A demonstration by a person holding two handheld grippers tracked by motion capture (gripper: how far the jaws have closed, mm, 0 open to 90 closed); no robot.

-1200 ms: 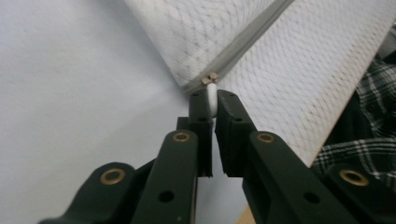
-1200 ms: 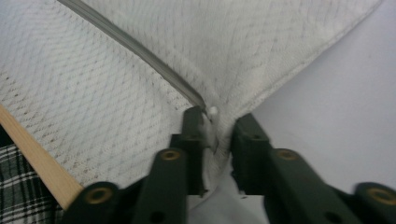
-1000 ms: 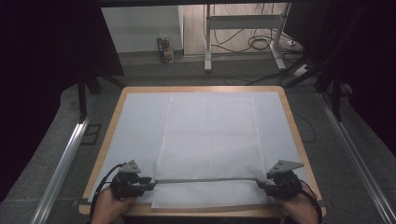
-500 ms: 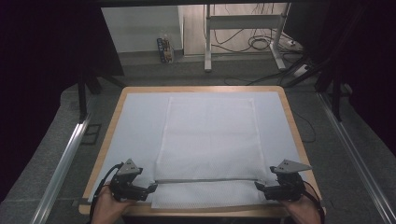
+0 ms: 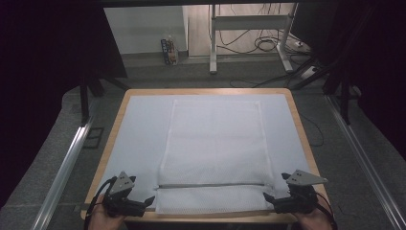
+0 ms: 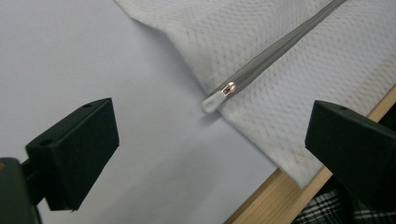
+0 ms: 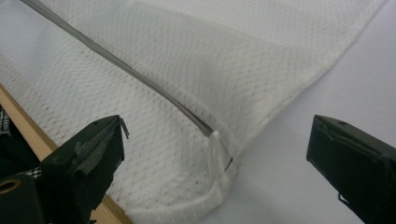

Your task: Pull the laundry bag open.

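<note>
1. White mesh laundry bag (image 5: 215, 143), dimpled weave, lies flat on the pale-covered bench (image 5: 139, 129), its near hem at the wooden edge.
2. Grey zipper (image 5: 210, 184) crosses near that hem; white pull tab (image 6: 212, 101) at its left end.
3. Left gripper (image 5: 143, 203): jaws just spread, nothing between.
4. Right gripper (image 5: 270, 201): likewise, at the bag's right corner.

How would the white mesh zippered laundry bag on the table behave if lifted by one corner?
The white mesh zippered laundry bag lies flat and thin, so it would likely droop limply. Its open weave suggests it is light for its size. The grey zipper may stiffen that near edge slightly.
</note>
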